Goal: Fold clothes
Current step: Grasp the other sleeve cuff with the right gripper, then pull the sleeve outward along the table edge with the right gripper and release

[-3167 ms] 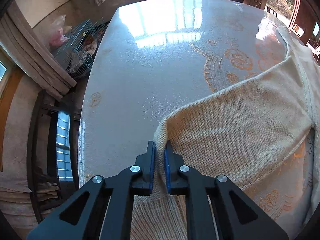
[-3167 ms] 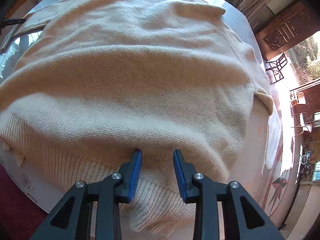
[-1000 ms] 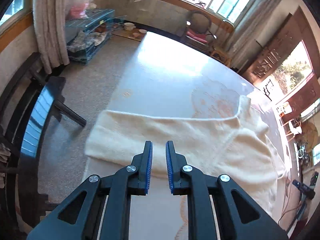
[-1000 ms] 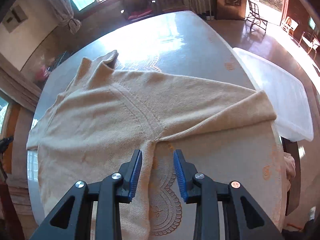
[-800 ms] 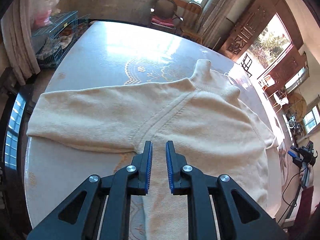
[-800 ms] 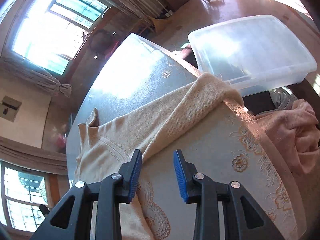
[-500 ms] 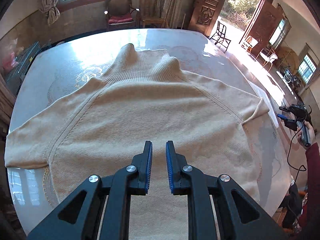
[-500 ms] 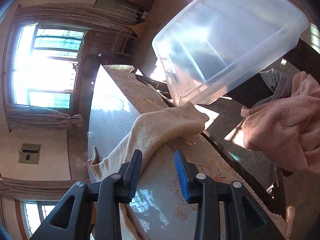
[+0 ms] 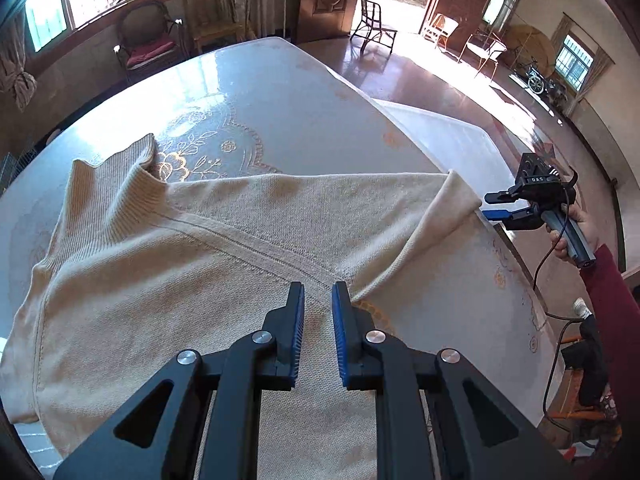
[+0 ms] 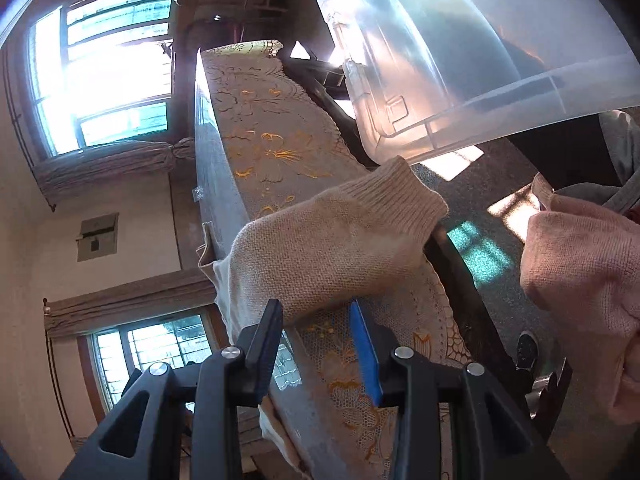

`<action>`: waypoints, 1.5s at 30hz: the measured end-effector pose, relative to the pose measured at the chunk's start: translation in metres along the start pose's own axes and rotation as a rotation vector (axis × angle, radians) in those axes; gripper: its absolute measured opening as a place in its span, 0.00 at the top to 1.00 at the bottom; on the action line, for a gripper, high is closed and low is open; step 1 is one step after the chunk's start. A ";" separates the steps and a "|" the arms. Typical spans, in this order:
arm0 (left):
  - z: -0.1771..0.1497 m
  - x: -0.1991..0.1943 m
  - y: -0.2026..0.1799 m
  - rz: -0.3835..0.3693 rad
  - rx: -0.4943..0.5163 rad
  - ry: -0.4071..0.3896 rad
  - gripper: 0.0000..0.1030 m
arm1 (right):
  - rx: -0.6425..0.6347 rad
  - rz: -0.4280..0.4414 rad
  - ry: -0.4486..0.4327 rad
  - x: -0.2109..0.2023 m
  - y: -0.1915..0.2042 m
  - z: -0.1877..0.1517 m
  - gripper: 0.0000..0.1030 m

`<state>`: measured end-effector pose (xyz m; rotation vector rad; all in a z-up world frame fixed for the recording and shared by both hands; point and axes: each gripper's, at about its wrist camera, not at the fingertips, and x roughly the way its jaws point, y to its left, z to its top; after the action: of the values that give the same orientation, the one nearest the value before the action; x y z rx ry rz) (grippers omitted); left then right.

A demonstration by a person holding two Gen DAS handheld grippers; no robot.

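A cream knitted sweater (image 9: 168, 280) lies flat on the lace-patterned table (image 9: 288, 112), its roll collar at the far left. Its right sleeve (image 9: 448, 208) reaches the table's right edge and the cuff (image 10: 400, 200) droops over it. My left gripper (image 9: 318, 294) hovers above the sweater by the armpit seam, its jaws a narrow gap apart with nothing between them. My right gripper (image 10: 316, 312) is rolled on its side at the table edge, open, with the sleeve (image 10: 320, 248) just at its fingertips but not pinched. It also shows from the left wrist, right gripper (image 9: 500, 206), just off the cuff.
A clear plastic bin (image 10: 480, 60) stands on a dark bench beside the table's right edge. A pink garment (image 10: 580, 264) lies near it. A hand and dark red sleeve (image 9: 608, 292) hold the right gripper. Chairs (image 9: 148, 40) line the far wall.
My left gripper swept from the left sleeve across the sweater to the right armpit. My right gripper dropped to the table edge, rolled over and closed in on the cuff, jaws slightly wider.
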<state>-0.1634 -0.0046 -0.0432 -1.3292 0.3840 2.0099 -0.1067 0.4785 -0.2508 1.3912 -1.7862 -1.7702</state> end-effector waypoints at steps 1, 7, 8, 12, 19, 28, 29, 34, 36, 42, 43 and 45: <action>0.002 0.003 -0.007 -0.013 0.009 0.006 0.86 | 0.003 0.029 0.016 0.002 -0.006 0.000 0.64; 0.002 0.022 -0.036 -0.018 0.037 0.060 0.86 | 0.134 0.296 -0.056 0.006 -0.059 0.003 0.62; 0.001 0.024 -0.038 -0.020 0.040 0.070 0.86 | 0.147 0.325 -0.047 0.012 -0.064 0.002 0.62; -0.007 0.029 -0.042 -0.004 0.044 0.096 0.86 | 0.147 0.392 -0.012 0.028 -0.070 -0.005 0.62; -0.022 0.037 -0.036 -0.020 -0.003 0.119 0.86 | 0.126 0.436 -0.045 0.041 -0.063 0.009 0.62; -0.035 0.025 -0.008 0.030 -0.103 0.087 0.86 | -0.167 0.144 -0.217 0.026 0.021 0.037 0.89; -0.036 0.024 -0.003 0.034 -0.123 0.081 0.86 | -0.200 0.132 -0.227 0.025 0.032 0.037 0.91; -0.041 0.012 0.015 0.045 -0.211 0.052 0.86 | -0.275 0.061 -0.266 0.026 0.069 0.047 0.93; -0.041 0.006 0.022 0.058 -0.237 0.038 0.86 | -0.292 0.036 -0.270 0.028 0.080 0.051 0.93; -0.042 -0.014 0.039 0.074 -0.288 -0.013 0.86 | -0.480 0.217 -0.331 0.005 0.158 0.047 0.93; -0.043 -0.017 0.040 0.069 -0.294 -0.024 0.86 | -0.521 0.248 -0.340 -0.002 0.172 0.044 0.93; -0.045 -0.023 0.041 0.057 -0.289 -0.053 0.85 | -0.584 0.227 -0.327 -0.013 0.182 0.033 0.93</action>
<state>-0.1546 -0.0697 -0.0471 -1.4463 0.1093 2.2061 -0.2026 0.4712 -0.0927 0.6756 -1.3139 -2.2286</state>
